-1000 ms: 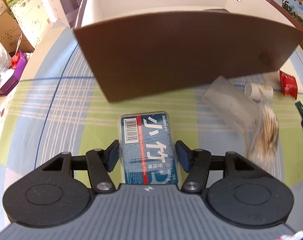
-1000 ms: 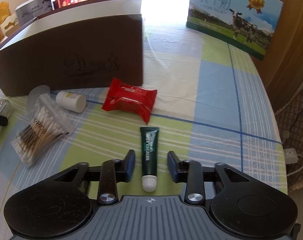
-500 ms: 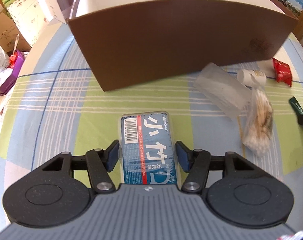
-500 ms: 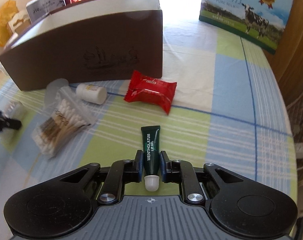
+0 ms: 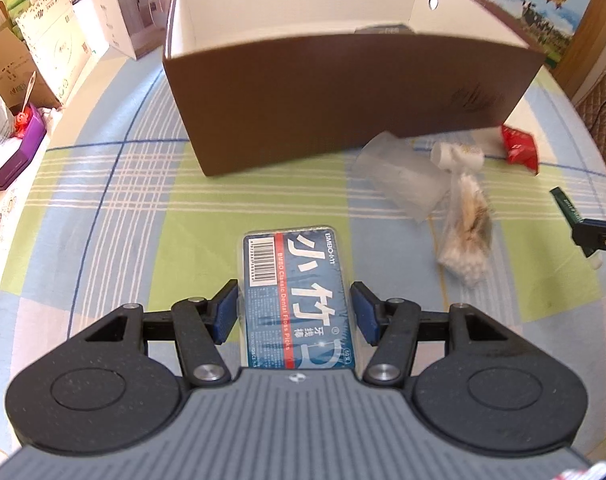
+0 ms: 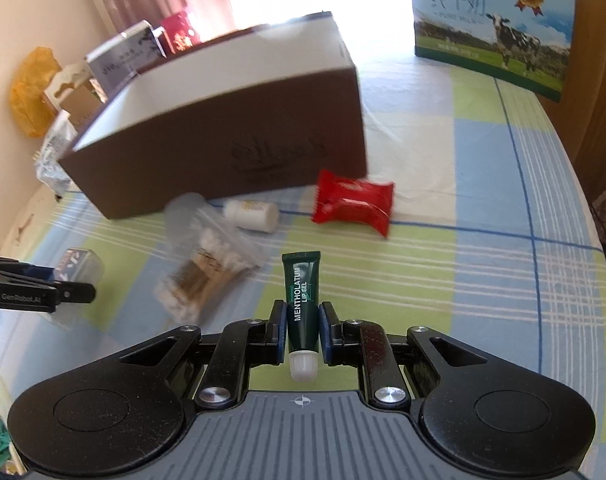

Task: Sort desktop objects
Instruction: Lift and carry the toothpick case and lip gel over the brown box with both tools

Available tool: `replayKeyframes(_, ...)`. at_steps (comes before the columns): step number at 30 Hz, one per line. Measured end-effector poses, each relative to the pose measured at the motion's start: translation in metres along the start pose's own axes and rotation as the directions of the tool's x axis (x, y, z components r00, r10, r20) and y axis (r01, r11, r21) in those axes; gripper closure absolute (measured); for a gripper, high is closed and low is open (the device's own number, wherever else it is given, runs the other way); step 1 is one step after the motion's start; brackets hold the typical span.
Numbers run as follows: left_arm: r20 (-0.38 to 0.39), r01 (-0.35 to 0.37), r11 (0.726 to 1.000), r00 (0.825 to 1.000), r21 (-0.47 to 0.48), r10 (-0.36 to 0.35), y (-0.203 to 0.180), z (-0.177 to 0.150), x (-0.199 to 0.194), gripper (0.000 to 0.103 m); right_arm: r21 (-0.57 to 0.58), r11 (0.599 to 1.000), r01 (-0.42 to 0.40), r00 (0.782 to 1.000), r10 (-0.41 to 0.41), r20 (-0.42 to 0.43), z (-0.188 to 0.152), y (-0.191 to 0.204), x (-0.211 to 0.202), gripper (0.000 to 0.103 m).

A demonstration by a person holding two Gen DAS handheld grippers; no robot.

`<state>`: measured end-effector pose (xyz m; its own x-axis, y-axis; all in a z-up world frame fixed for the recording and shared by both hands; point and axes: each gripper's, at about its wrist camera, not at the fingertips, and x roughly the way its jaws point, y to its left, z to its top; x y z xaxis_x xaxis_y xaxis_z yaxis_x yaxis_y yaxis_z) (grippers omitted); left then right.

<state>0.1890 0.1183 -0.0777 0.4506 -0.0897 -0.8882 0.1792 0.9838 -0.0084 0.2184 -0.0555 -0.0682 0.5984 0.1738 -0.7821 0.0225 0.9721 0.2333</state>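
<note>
My left gripper [image 5: 295, 312] is shut on a blue dental floss pick box [image 5: 299, 276], held above the checked tablecloth in front of the open brown storage box [image 5: 343, 92]. My right gripper [image 6: 302, 320] is shut on a dark green lip gel tube [image 6: 301, 296], white cap toward the camera, lifted off the cloth. The brown storage box [image 6: 223, 152] lies ahead and to the left of it. The left wrist view catches the tube [image 5: 565, 204] at the right edge. The left gripper's fingers [image 6: 35, 292] show at the left edge of the right wrist view.
On the cloth before the brown box lie a bag of cotton swabs [image 5: 467, 232], a clear plastic cup [image 5: 399, 176], a small white bottle [image 6: 251, 214] and a red snack packet [image 6: 353, 200]. A milk carton box [image 6: 491, 28] stands at the back right. Cartons crowd the left table edge [image 5: 43, 52].
The right gripper shut on the lip gel tube and lifted it off the cloth. The left gripper, still holding the floss box, rose, so the brown box's inside now shows.
</note>
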Motion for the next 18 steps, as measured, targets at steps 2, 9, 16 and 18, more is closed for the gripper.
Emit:
replayKeyframes(2,0.021,0.011,1.0,1.0,0.0,-0.011,-0.001,0.002,-0.008,0.049,-0.006,1.0,-0.017,1.0,0.017,0.012,0.003,0.006,-0.004,0.089)
replayKeyframes(9,0.105,0.048,0.999,0.993,0.003,-0.048,-0.004,0.012,-0.041,0.049,-0.042,0.998,-0.057,0.996,0.059,0.062,0.016,0.025,-0.015,0.089)
replayKeyframes(16,0.175,0.068,0.998,0.982,0.003,-0.068,-0.003,0.026,-0.063,0.049,-0.073,0.994,-0.078,0.991,0.086,0.104,0.032,0.038,-0.022,0.089)
replayKeyframes(18,0.188,0.073,0.997,0.98,0.0,-0.072,-0.001,0.031,-0.067,0.049,-0.08,0.993,-0.085,0.989,0.094,0.115,0.037,0.041,-0.024,0.089)
